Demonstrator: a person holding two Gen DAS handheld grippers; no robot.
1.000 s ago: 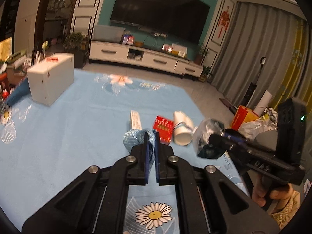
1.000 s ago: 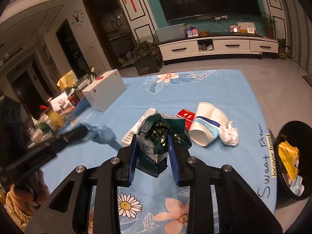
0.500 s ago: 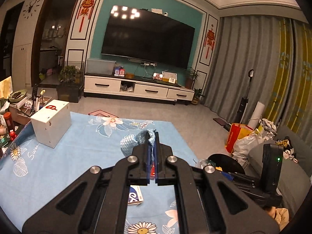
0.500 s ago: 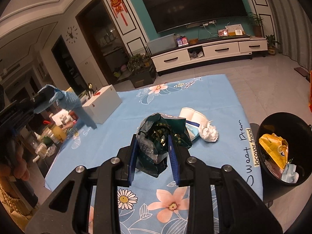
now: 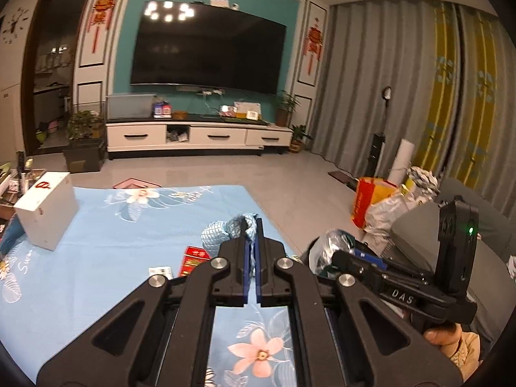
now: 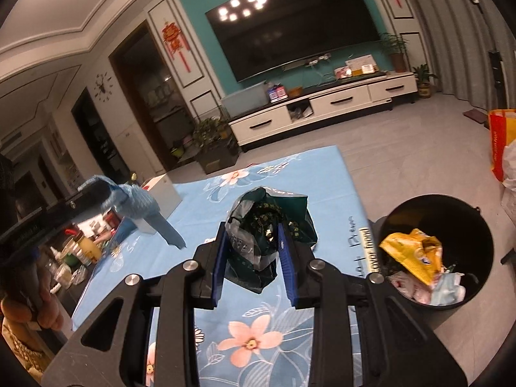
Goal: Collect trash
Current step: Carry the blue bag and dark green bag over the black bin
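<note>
Carry step, both tongs loaded, trash lifted clear of desk (image 6: 322, 174).

Left tongs (image 5: 251, 225): pressed together, pinching blue rag (image 5: 219, 233) by 1 edge; rest of rag bunches left of the tips. In right view same rag (image 6: 142, 204) hangs off left tongs (image 6: 93, 193) well above desk, tail drooping.

Right tongs (image 6: 253, 235): partly spread, pads clamped on both sides of crumpled dark green wrapper (image 6: 271, 213); wrapper bulges above and below pads. Also seen in left view as shiny wad (image 5: 329, 248) at tip of right tongs (image 5: 335, 254).

Bin (image 6: 403, 213): black, on floor, just beside desk edge, right of right tongs. Already holds yellow packet (image 6: 409, 251), mask (image 6: 446, 290), other scraps. Not yet under either load.

Left on desk: red box (image 5: 193, 256), small printed slip (image 5: 160, 271). White box (image 5: 45, 209) at far corner, probably not trash.

Next move, as judged:
- swing right tongs right until wrapper sits over bin mouth, then spread to drop. Wrapper light and crinkly, may cling to a pad; a small shake could be needed.
- bring left tongs across after, same drop. Rag tail long and floppy, so centre it well inside rim or it drapes over edge.
- keep the 2 tongs apart over bin; mouth looks tight for both at once.
- then back for red box and slip.
</note>
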